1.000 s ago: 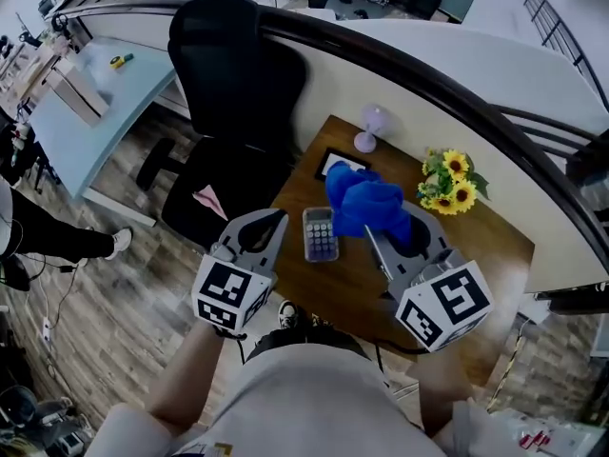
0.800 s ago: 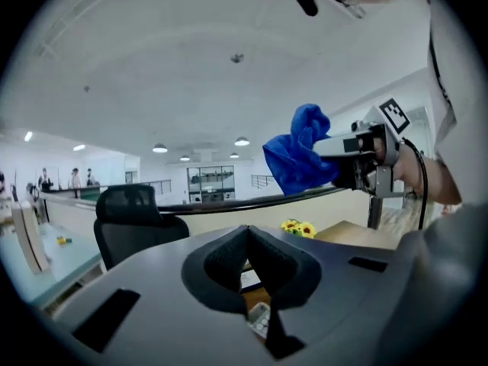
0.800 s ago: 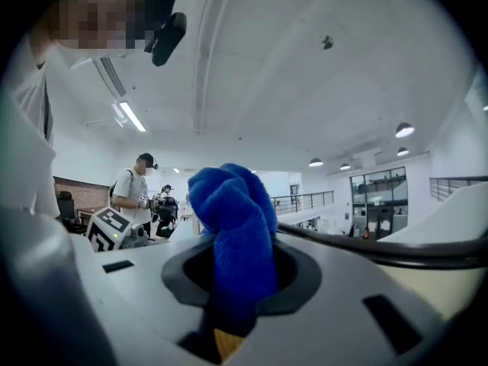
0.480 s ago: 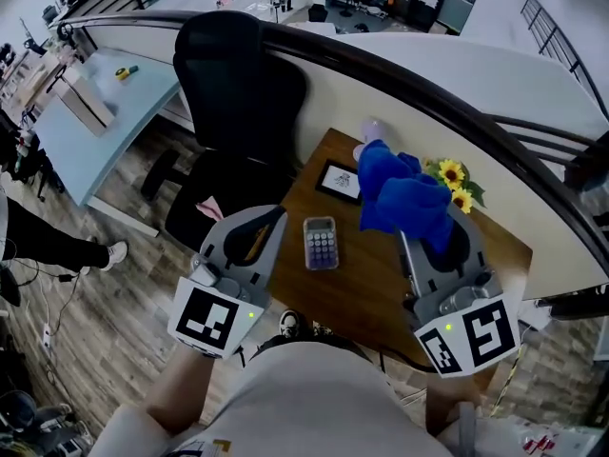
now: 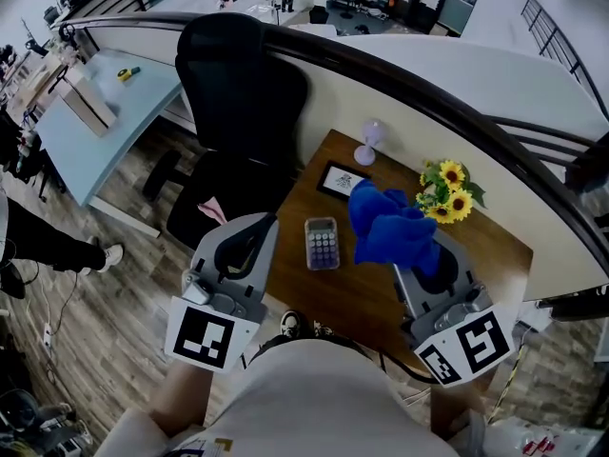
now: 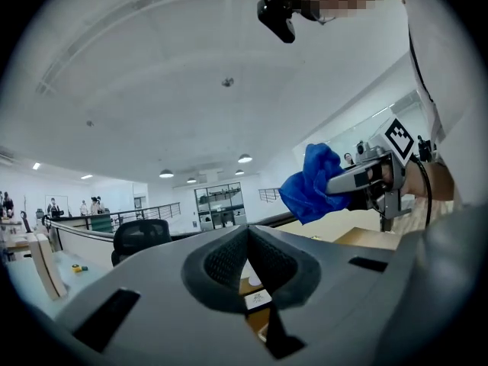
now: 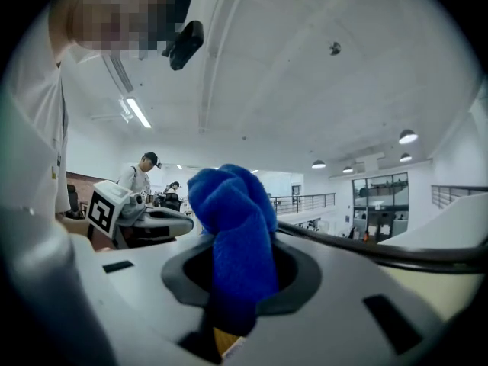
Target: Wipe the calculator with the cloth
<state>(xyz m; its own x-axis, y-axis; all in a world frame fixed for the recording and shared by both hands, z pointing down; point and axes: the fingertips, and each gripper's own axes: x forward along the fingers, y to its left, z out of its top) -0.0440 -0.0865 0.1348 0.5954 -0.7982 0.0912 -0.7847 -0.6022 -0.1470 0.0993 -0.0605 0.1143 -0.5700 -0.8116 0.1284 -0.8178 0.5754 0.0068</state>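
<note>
Calculator (image 5: 322, 244) is lying flat near the desk's (image 5: 350, 295) left edge. Right gripper (image 5: 419, 258) is clenching the bunched cloth (image 5: 385, 225) just beside it, likely readying a wipe. Left gripper (image 5: 247, 244) is waiting beyond that edge, closed and empty.

Colour-wise: the cloth (image 5: 392, 231) is a bright royal blue, the calculator (image 5: 322, 243) is grey with darker keys, and the counter (image 5: 354, 298) is warm brown wood. The left tool (image 5: 269, 221) and right tool (image 5: 415, 267) are both pale grey, each with black-and-white square markers on the back end. The sunflowers (image 5: 447, 188) are yellow with green leaves, the chair (image 5: 238, 93) is plain black, and the floor (image 5: 95, 293) is grey-brown wood plank.
</note>
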